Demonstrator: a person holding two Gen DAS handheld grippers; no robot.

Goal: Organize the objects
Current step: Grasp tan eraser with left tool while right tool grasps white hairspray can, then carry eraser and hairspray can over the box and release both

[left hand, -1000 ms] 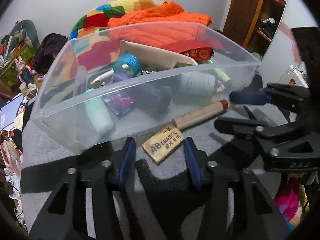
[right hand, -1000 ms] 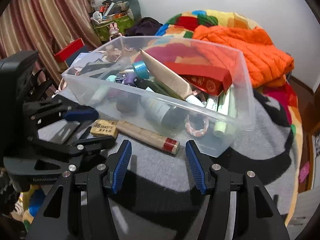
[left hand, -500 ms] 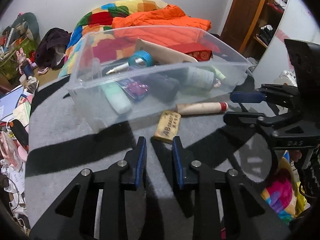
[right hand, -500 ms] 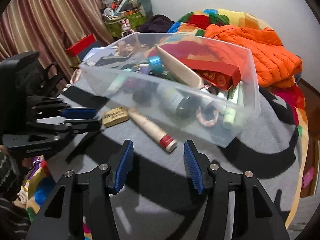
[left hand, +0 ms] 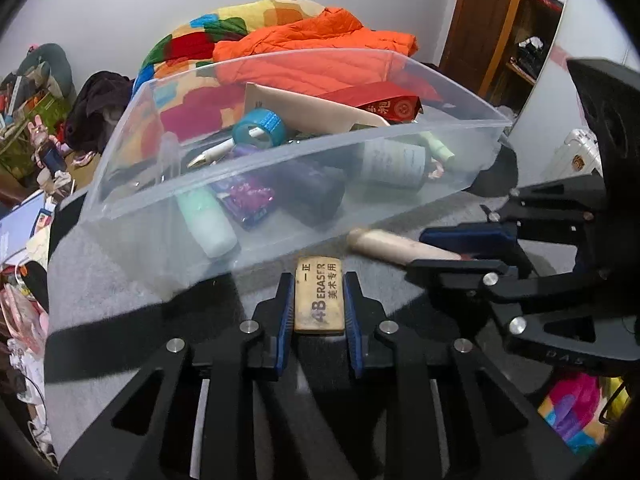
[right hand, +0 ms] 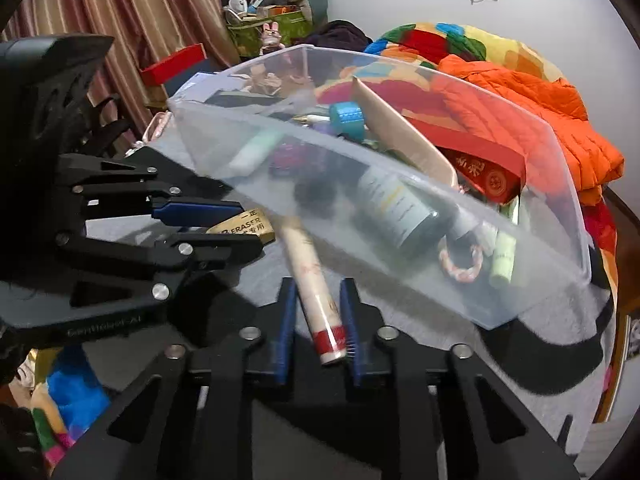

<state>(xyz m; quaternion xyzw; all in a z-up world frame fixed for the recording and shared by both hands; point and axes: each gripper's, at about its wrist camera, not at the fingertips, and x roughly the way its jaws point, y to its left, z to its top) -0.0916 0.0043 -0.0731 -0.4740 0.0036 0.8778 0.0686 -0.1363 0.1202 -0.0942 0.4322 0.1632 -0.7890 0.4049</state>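
Now both jaws narrowed: left hand-held gripper (left hand: 319, 308) around eraser (left hand: 319, 295), right hand-held gripper (right hand: 317, 318) on tube (right hand: 316, 294).

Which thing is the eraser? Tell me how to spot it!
Find the big clear plastic bin on the grey blanket. Just outside its near wall lies the eraser, between the left gripper's closing jaws. It's a flat tan block printed "4B ERASER", unlike the round stick beside it.

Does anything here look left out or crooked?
Two things lie outside the clear bin on the grey blanket: an eraser and a cream tube, lying at different angles. A gripper's jaws are around each.
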